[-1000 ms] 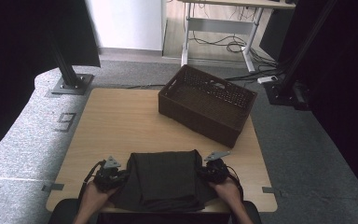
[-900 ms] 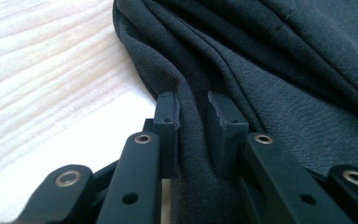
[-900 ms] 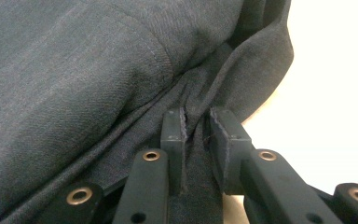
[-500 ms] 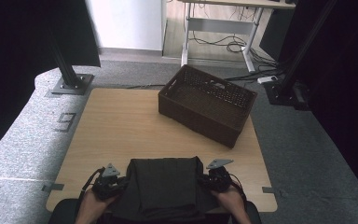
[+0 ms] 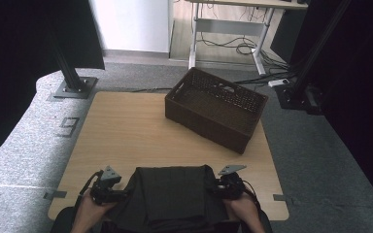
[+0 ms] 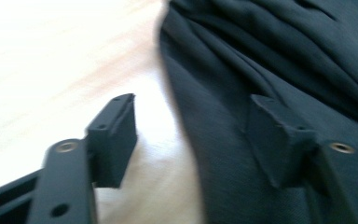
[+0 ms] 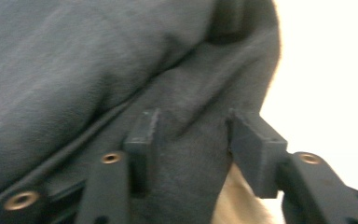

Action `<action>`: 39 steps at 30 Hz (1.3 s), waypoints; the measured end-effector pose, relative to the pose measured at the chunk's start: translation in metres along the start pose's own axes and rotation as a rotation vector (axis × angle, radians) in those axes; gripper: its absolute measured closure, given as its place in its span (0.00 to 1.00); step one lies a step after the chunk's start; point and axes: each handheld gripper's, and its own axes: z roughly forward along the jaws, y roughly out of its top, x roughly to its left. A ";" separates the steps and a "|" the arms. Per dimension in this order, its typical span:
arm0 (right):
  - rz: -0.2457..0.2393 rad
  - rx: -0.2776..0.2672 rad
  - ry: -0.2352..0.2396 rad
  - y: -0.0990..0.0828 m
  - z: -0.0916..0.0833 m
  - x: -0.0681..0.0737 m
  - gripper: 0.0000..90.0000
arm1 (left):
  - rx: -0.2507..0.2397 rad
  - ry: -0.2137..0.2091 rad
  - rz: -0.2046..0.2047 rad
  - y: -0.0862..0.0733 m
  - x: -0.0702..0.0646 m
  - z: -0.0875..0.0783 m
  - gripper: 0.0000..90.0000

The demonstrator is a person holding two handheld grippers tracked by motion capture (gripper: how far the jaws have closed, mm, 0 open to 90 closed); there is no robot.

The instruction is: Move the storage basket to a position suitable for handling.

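A dark folded cloth [image 5: 175, 196] lies at the table's near edge, partly hanging over it. My left gripper [image 5: 119, 194] sits at the cloth's left side. In the left gripper view it [image 6: 191, 105] is open wide, with one jaw over bare wood and the other over the cloth [image 6: 284, 56]. My right gripper [image 5: 221, 187] is at the cloth's right side. Seen from the right gripper view, it [image 7: 193, 119] is open and straddles a thick fold of the cloth [image 7: 74, 60] at its edge.
A dark woven basket [image 5: 216, 109] stands at an angle on the far right of the wooden table [image 5: 126, 131]. Two black stand bases flank the table's far corners. A person's hands hold both grippers at the near edge.
Both grippers and the cloth have shifted toward the near edge of the table. More of the cloth now hangs over that edge.
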 end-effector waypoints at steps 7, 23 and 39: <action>0.013 -0.024 -0.075 0.007 -0.008 -0.016 0.34 | 0.008 0.084 0.001 0.012 0.022 0.006 0.19; 0.093 -0.102 -0.198 0.032 -0.038 -0.060 0.15 | 0.019 0.167 -0.104 0.002 0.060 0.028 0.00; 0.194 -0.164 -0.274 0.054 -0.062 -0.094 0.05 | -0.009 0.178 -0.113 0.000 0.060 0.029 0.00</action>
